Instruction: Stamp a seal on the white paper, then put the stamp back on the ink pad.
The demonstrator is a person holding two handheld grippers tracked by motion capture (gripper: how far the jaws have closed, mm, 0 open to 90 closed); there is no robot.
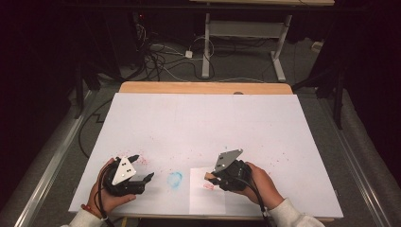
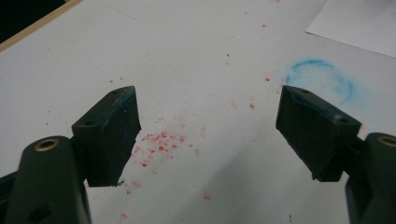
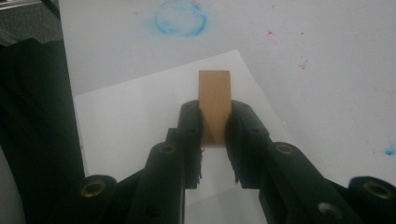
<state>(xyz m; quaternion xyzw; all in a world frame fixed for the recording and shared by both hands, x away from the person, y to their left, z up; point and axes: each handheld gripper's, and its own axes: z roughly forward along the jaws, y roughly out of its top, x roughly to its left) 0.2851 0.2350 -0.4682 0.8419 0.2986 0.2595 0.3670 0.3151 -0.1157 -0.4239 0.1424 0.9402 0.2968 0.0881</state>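
My right gripper [image 3: 214,122] is shut on a small flat wooden block [image 3: 214,91], which sticks out past the jaws above a small white sheet of paper [image 3: 135,126]. In the high view the right gripper [image 1: 212,178] sits at the front right of centre, and the wooden block [image 1: 207,175] shows as a tan tip over the small sheet [image 1: 207,198]. A faint red mark [image 1: 208,186] lies on that sheet. My left gripper [image 1: 143,166] rests at the front left, jaws wide open. The left gripper [image 2: 208,114] holds nothing, and red crumbs [image 2: 161,142] are scattered on the cover beneath it.
A large white cover [image 1: 203,123] spreads over the wooden table [image 1: 203,87]. A smudged blue ring [image 1: 175,179] lies between the grippers, and fine red specks [image 1: 279,156] dot the cover. Beyond the table are cables [image 1: 161,56] and a desk frame [image 1: 243,42] on the floor.
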